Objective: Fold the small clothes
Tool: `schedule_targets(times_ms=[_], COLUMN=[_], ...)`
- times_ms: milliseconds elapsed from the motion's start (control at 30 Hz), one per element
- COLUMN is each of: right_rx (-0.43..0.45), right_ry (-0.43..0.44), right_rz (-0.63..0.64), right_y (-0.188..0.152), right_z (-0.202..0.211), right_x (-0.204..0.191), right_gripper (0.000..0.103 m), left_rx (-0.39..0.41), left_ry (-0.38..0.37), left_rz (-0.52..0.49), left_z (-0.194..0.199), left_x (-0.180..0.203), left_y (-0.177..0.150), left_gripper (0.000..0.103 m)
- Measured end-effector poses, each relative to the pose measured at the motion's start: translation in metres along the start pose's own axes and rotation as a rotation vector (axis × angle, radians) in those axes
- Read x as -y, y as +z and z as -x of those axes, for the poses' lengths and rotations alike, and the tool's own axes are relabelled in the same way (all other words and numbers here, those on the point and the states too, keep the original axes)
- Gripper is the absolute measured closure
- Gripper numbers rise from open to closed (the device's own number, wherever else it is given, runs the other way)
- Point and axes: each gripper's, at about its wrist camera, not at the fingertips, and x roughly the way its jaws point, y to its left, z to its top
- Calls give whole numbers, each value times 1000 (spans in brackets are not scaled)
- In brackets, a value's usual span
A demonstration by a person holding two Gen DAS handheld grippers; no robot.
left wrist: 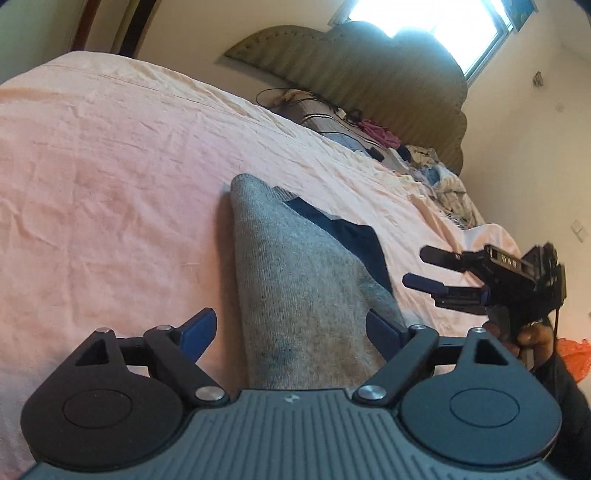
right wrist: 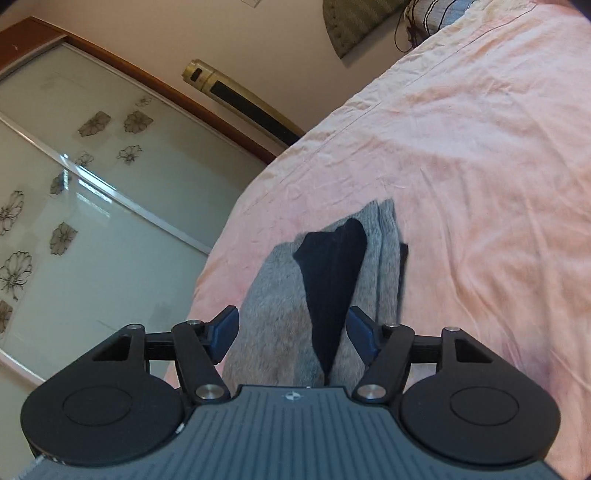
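The left gripper point(left wrist: 291, 332) is spread wide, its blue pads on either side of a grey garment point(left wrist: 295, 295) without pinching it. The right gripper point(right wrist: 291, 332) is likewise spread, its pads flanking the same garment point(right wrist: 280, 332), which runs forward from between them. In the left wrist view the right gripper point(left wrist: 419, 267) also shows off to the right, fingers apart, hovering beside the cloth's edge with nothing between them.

The garment lies folded on a sheet point(left wrist: 110, 184), pink and creased with fine wrinkles, which covers the bed under both grippers. A dark navy panel point(left wrist: 347, 229) shows on the grey knit just ahead of the left gripper; from the right gripper it appears as a dark wedge point(right wrist: 332, 280) between grey layers.

Farther ahead of the left gripper, loose clothes point(left wrist: 443, 184) and cables are heaped at the bed's head. Behind them rises a scalloped olive headboard point(left wrist: 369, 74), with a bright window point(left wrist: 443, 22) above it in a cream wall.

Left of the right gripper, past the bed's edge, stands a sliding door point(right wrist: 92, 184) of frosted glass with flower patterns in a brown frame. A brass-and-black cylinder point(right wrist: 240, 99) stands beside that frame against the wall.
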Motion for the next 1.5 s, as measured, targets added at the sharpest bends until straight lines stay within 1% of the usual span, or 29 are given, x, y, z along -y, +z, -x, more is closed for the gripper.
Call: schedule_targets(times_ms=[67,100,133,233,267,333,400,467,500,567,600,700,733,767,833,900,967,1033,1100,1133,1167,1200,1267,1300,1367,1400,1433,1467,1500], right_rx=[-62,-97,-128,-125,-119,-93,-72,-53,-38,-38,-61,-116,-126,-131,-142,-125,-112,-112,-88,-37,29,80,92,80,43,1,-48,-41,-13], right_ry=[-49,-77,-91,-139,-146,-89,-96,-104,-92,-29,-20,-80,-93,-95,-106,-121,-117,-113,-138,-154,-157,-125,-65,-63,-99,-172,-258,-285,-257], right_rz=[-1,4,25,171,149,73,94,94,90,70,69,89,87,80,98,129,93,100,81,66,65,75,88,112,170,203,214,258,280], right_y=[4,3,1,-7,-6,-8,-14,-18,-20,-27,-30,-35,-36,-38,-40,-43,-46,-49,-43,-38,-33,-27,-14,-7,2,5,6,4,3], right_z=[-29,-43,-53,-48,-44,-38,-33,-23,-15,-3,-2,-11,-15,-17,-14,-2,5,6,7,13,19,22,11,-1,-31,-51,-68,-74,-72], right_x=[6,8,8,2,14,36,27,16,10,4,1,-1,0,3,6,16,30,25,17,12,6,-2,-19,-28,-40,-40,-32,-22,-15], right_gripper=[46,54,90,93,97,99,96,75,71,54,52,52,53,60,91,93,95,94,83,67,58,57,56,51,20,16,20,26,27], left_rx=[-17,-32,-52,-89,-92,-89,-87,-77,-67,-63,-67,-84,-88,-88,-93,-83,-61,-44,-12,16,48,76,111,119,89,10,-82,-68,-28], left_ry=[56,84,112,138,131,126,129,121,121,120,113,115,116,114,112,108,110,114,117,110,96,82,77,88,148,172,166,164,169], left_rz=[-74,-104,-124,-136,-131,-128,-126,-120,-122,-113,-97,-63,-63,-68,-81,-101,-97,-97,-119,-140,-167,-205,-312,-384,-538,-557,-518,-509,-560], left_z=[-14,-18,-23,-25,-24,-24,-23,-20,-18,-17,-18,-25,-27,-27,-25,-17,-11,-11,-11,-10,-9,-9,-18,-27,-55,-75,-95,-103,-103], left_x=[15,17,20,17,15,9,7,8,10,8,7,4,6,8,11,13,10,10,17,24,33,44,69,81,101,101,93,85,82], left_y=[-9,-17,-23,-35,-38,-42,-38,-33,-32,-29,-29,-30,-31,-32,-33,-36,-35,-28,-16,-11,-5,0,6,8,4,2,1,-6,-17], left_gripper=[15,15,15,15,15,15,15,15,15,15,15,15,15,15,15,15,15,15,15,15,15,15,15,15,15,15,15,12,8])
